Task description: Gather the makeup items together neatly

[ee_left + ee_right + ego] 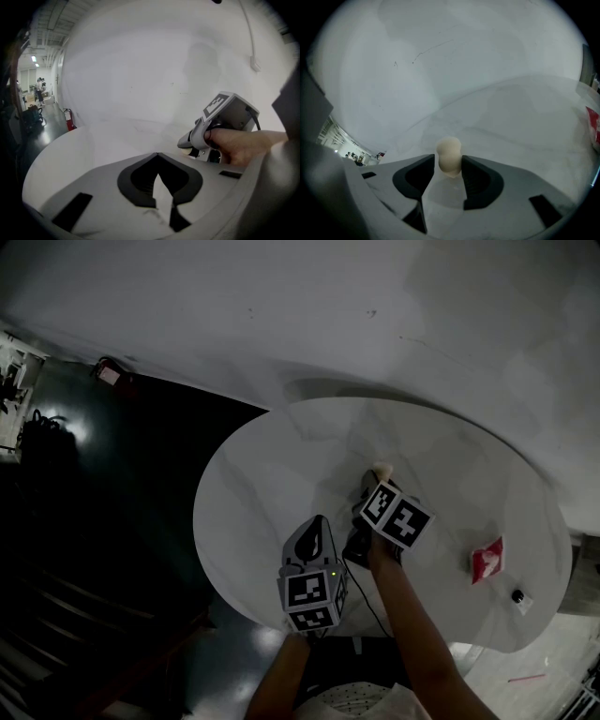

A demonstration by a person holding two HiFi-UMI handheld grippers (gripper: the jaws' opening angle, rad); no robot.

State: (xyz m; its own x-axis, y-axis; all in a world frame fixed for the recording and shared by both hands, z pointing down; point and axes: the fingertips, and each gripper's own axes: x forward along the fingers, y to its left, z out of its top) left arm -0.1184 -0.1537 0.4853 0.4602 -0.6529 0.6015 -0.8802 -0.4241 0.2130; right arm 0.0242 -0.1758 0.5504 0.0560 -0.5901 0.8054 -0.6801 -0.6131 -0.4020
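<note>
A cream egg-shaped makeup sponge (449,149) sits upright between the jaws of my right gripper (448,159), whose pads close against its sides just above the round white table (272,474). From the head view the sponge (380,468) pokes out beyond the right gripper (373,482) near the table's middle. My left gripper (318,523) hovers over the near edge of the table, its jaws together and empty (157,154). The left gripper view also catches the right gripper (187,141) with a hand on it.
A red packet (487,561) lies at the table's right side, also at the edge of the right gripper view (594,123). A small dark item (517,596) rests near the right rim. Dark floor and a fire extinguisher (108,371) lie to the left.
</note>
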